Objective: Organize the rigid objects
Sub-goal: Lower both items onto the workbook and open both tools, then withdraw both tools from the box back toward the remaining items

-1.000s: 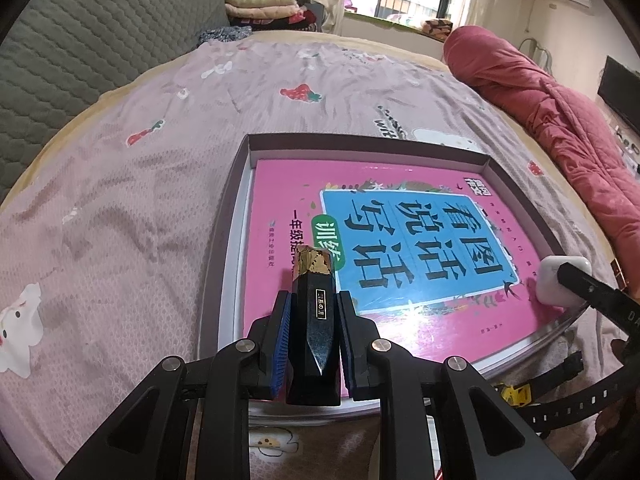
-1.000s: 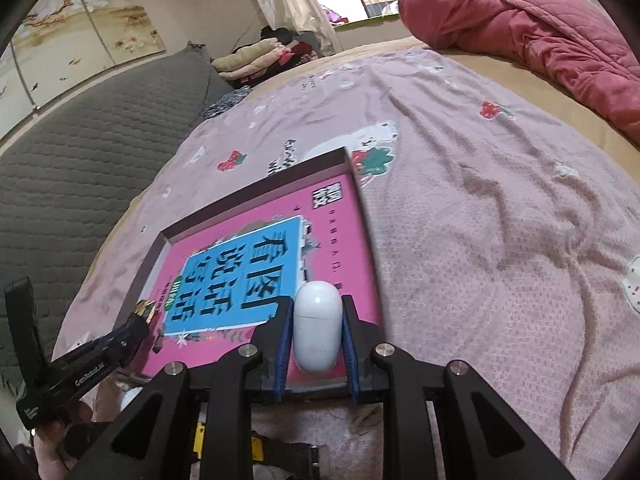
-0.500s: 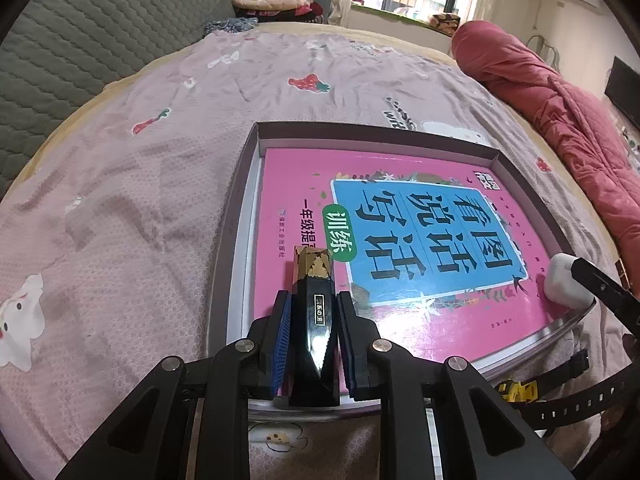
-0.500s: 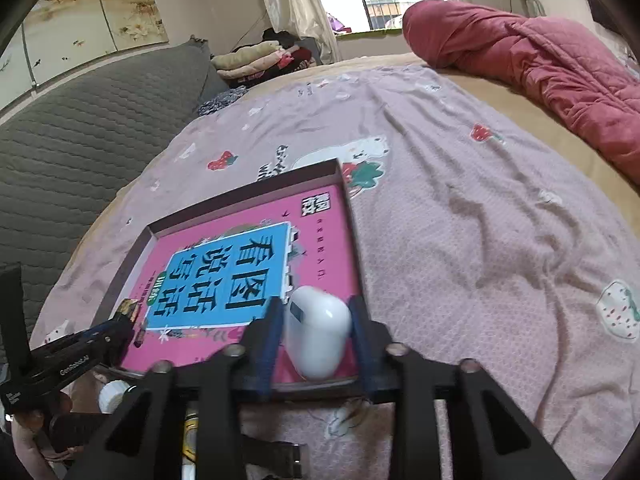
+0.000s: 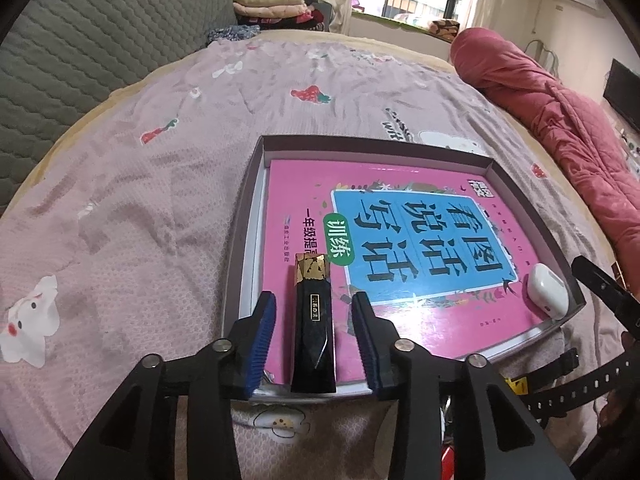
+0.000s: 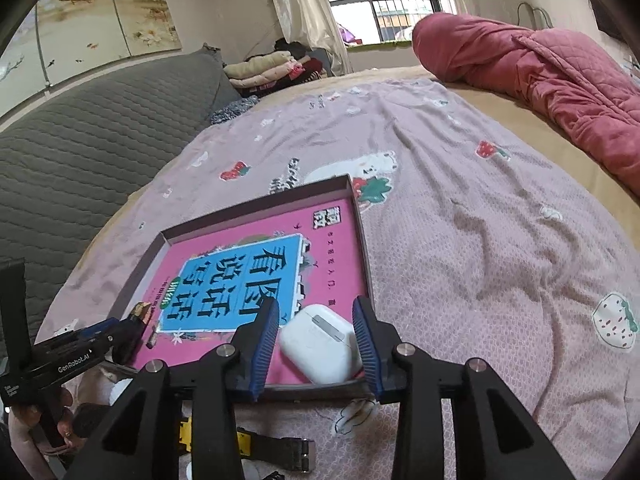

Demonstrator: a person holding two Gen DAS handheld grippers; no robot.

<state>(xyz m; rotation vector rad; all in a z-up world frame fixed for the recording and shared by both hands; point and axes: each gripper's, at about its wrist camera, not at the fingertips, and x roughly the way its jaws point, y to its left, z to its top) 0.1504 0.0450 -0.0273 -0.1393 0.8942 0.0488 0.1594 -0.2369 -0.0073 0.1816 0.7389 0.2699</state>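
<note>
Pink bedsheet [image 5: 132,208] with strawberry and cat prints covers the bed where we work, and a shallow dark box [image 5: 244,216] lies on it in the middle of the left wrist frame. Inside the box lies a pink book [image 5: 304,184] with a blue title panel.

We are now at the step of releasing. Our left gripper [image 5: 314,316] has just been opening; the black lipstick [image 5: 314,324] with gold cap lies between the pads on the book, at the lower left of the box, and we see a gap on both sides. Our right gripper [image 6: 316,332] has also just been opening; the white earbuds case [image 6: 320,344] lies between its pads in the near right corner of the box, and the pads do not seem to press it.

To do this step well, we should, in our judgement, pull both grippers straight back and up, so that no pad drags the things. The lipstick may roll on the smooth cover.

A red quilt [image 6: 532,68] lies at the upper right, folded clothes [image 6: 268,70] near the window, and a grey padded headboard [image 6: 80,136] at the left. Watch straps [image 6: 276,448] lie on the sheet at the bottom of the right wrist frame.
</note>
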